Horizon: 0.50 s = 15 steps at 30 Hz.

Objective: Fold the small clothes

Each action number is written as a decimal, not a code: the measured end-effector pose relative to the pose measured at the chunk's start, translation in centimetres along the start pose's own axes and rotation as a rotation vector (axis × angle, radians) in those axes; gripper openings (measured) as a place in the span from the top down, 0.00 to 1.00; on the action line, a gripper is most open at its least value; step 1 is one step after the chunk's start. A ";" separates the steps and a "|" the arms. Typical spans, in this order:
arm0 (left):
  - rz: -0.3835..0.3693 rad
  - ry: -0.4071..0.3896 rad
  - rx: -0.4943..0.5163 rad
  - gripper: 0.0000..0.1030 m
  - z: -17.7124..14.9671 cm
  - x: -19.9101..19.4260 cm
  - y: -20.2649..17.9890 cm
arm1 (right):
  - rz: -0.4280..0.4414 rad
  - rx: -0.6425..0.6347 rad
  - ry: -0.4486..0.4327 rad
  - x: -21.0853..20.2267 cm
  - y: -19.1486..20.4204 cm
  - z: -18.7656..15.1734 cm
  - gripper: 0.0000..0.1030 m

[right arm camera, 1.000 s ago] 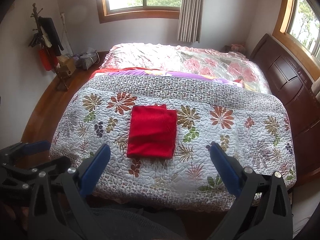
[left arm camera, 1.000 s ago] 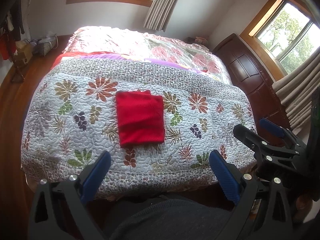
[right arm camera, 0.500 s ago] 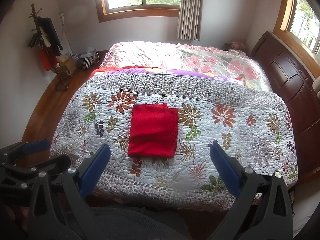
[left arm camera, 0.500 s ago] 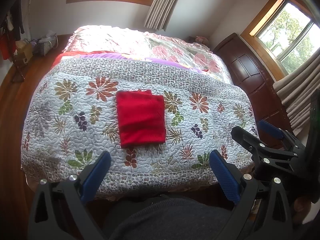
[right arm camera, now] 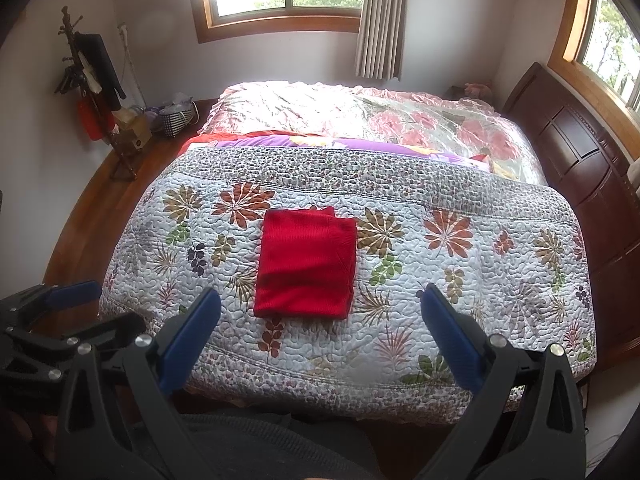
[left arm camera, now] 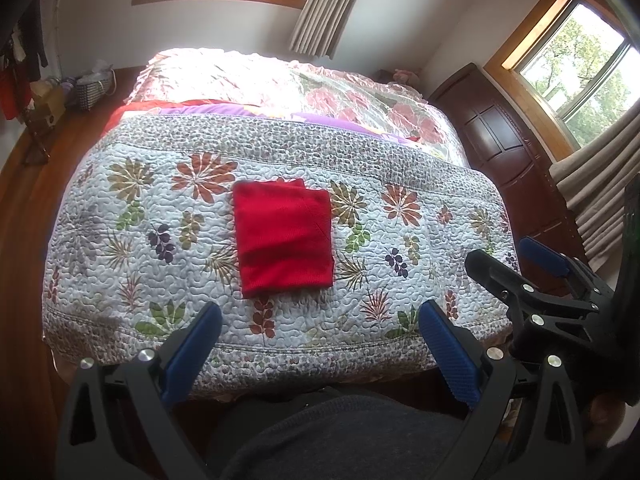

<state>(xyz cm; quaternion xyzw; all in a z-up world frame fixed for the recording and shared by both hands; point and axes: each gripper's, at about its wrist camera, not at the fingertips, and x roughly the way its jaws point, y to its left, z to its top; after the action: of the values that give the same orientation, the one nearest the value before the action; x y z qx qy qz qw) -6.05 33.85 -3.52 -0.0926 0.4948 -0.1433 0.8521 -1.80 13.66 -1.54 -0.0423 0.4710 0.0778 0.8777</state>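
Note:
A red cloth [left arm camera: 283, 238] [right arm camera: 307, 263] lies folded into a neat rectangle, flat on the flowered quilt [left arm camera: 160, 216] [right arm camera: 460, 272] of the bed. My left gripper [left arm camera: 320, 316] stands open over the bed's near edge, well short of the cloth, with nothing between its blue pads. My right gripper [right arm camera: 320, 306] is open too, its fingers spread either side of the cloth's near edge but held back from it. Each gripper also shows in the other's view: the right gripper [left arm camera: 520, 258] at the right, the left gripper [right arm camera: 80, 308] at the lower left.
A dark wooden headboard [right arm camera: 580, 152] runs along the bed's right side. A pink flowered cover [right arm camera: 360, 116] lies at the far end. A coat stand [right arm camera: 88, 80] and a basket [right arm camera: 176, 118] stand on the wooden floor at the left. A person's dark grey clothing [left arm camera: 340, 432] fills the foreground.
Both grippers have drifted slightly back and steadied; the red cloth stays folded in the same spot. Neither gripper has opened or shut.

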 end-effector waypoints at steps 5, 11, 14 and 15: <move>0.003 0.001 -0.003 0.04 0.4 0.5 0.3 | 0.001 -0.002 0.004 0.3 -0.1 0.1 0.03; 0.006 0.006 -0.005 0.04 0.7 0.8 0.6 | 0.002 -0.003 0.005 0.6 -0.3 0.3 0.03; 0.007 0.007 -0.004 0.04 0.7 0.8 0.6 | -0.006 -0.002 0.002 0.8 -0.8 0.5 0.03; 0.006 0.007 -0.004 0.04 0.7 0.8 0.6 | -0.008 -0.001 0.004 1.0 -0.9 0.6 0.03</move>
<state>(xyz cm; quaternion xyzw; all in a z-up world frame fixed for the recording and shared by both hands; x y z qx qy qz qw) -4.97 34.18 -4.00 -0.0923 0.4982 -0.1398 0.8507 -0.65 12.93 -2.04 -0.0447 0.4726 0.0744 0.8770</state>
